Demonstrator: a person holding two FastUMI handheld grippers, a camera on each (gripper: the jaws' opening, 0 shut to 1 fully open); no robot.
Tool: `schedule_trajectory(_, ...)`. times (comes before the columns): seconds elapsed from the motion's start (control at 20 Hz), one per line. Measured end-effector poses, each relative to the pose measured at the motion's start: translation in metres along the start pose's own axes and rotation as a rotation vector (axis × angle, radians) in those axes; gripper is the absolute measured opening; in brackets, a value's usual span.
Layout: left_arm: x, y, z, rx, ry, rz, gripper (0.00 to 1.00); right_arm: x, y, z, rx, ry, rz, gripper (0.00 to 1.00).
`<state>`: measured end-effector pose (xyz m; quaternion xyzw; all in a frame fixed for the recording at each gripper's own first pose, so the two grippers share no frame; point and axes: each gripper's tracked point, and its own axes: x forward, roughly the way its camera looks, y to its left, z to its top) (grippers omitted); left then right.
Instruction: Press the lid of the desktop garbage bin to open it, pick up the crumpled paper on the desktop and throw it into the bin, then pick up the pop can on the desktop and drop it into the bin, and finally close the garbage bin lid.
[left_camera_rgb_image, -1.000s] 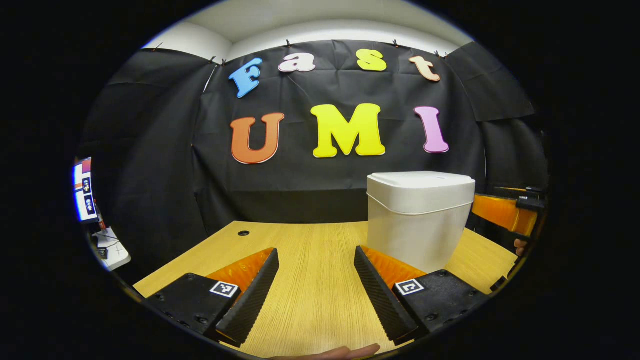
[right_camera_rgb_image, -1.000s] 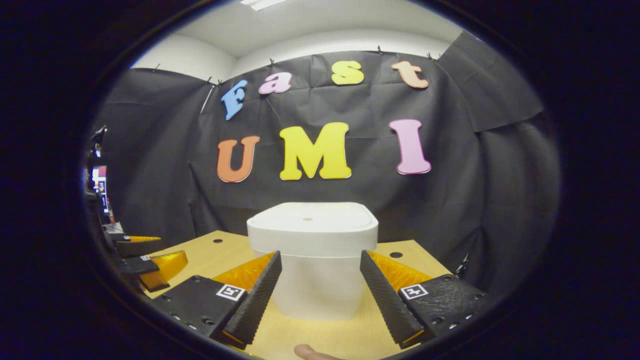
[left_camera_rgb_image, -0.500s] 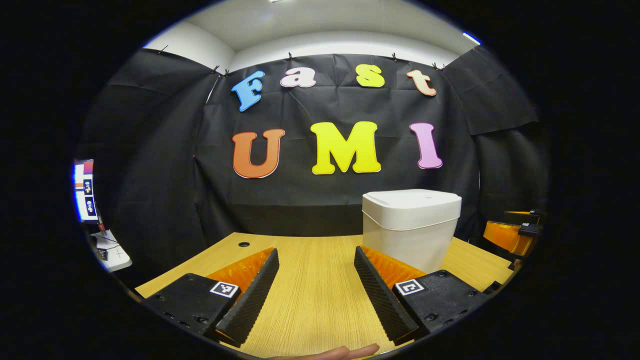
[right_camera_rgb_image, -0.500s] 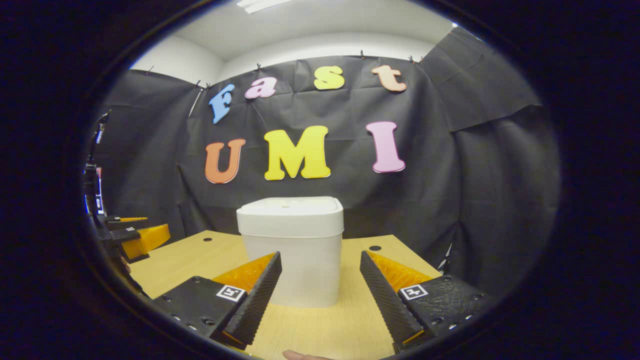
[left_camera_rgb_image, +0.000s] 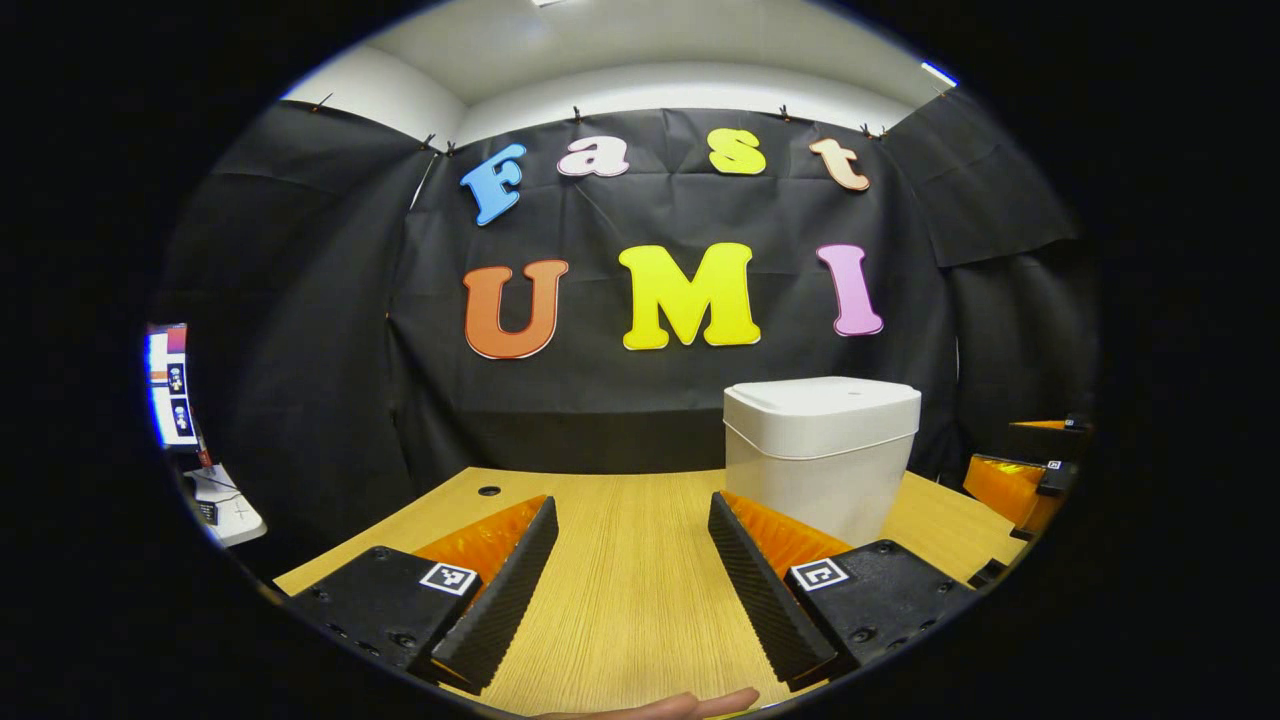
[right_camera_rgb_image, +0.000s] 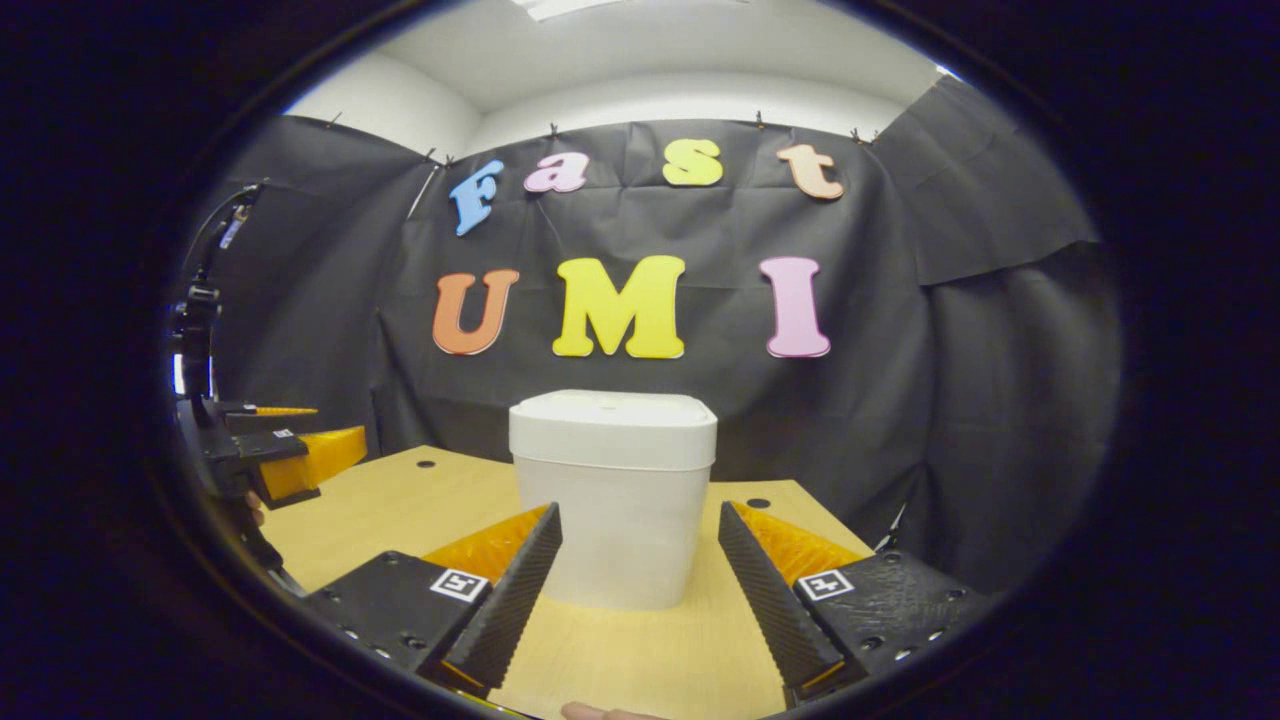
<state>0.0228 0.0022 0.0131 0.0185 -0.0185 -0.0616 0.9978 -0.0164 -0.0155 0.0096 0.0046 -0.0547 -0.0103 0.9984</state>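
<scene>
The white garbage bin stands on the wooden desk with its lid shut. In the left gripper view it is ahead and to the right of my left gripper, which is open with bare desk between its fingers. In the right gripper view the bin stands straight ahead, a short way beyond my right gripper, which is open and holds nothing. The lid lies flat on the bin.
The right gripper shows at the right edge of the left gripper view; the left gripper shows at the left of the right gripper view. Cable holes mark the desk. A monitor stands off the desk's left.
Both grippers have drawn back from the bin and sunk lower, so it looks smaller and farther off. The right gripper view has turned slightly, bringing the bin nearer the middle. The lid stays shut.
</scene>
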Motion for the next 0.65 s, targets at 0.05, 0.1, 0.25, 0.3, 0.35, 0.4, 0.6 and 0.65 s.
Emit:
schedule_trajectory(0.05, 0.000, 0.000, -0.001, 0.000, 0.002, 0.002, 0.98, -0.002, 0.003, 0.002, 0.003, -0.001, 0.010, 0.96)
schedule_trajectory(0.1, -0.001, 0.001, -0.001, 0.001, 0.001, 0.004, 0.98, -0.003, 0.002, 0.004, 0.005, -0.009, 0.011, 0.96)
schedule_trajectory(0.25, -0.001, -0.003, 0.000, 0.004, -0.001, -0.001, 0.98, -0.005, -0.007, 0.002, -0.015, -0.015, -0.008, 0.96)
schedule_trajectory(0.3, -0.001, -0.005, -0.001, 0.006, 0.002, -0.005, 0.98, -0.005, -0.009, 0.000, -0.021, -0.012, -0.013, 0.96)
schedule_trajectory(0.35, -0.001, -0.007, -0.002, 0.006, 0.006, -0.009, 0.98, -0.006, -0.010, -0.001, -0.026, -0.008, -0.015, 0.96)
schedule_trajectory(0.4, 0.000, -0.008, -0.004, 0.006, 0.009, -0.011, 0.98, -0.005, -0.011, -0.002, -0.030, -0.002, -0.017, 0.96)
schedule_trajectory(0.6, -0.002, -0.008, -0.001, 0.009, 0.006, -0.014, 0.98, -0.006, -0.012, -0.004, -0.036, 0.003, -0.023, 0.96)
schedule_trajectory(0.65, -0.003, -0.008, -0.001, 0.011, 0.005, -0.013, 0.98, -0.005, -0.011, -0.004, -0.035, 0.004, -0.020, 0.96)
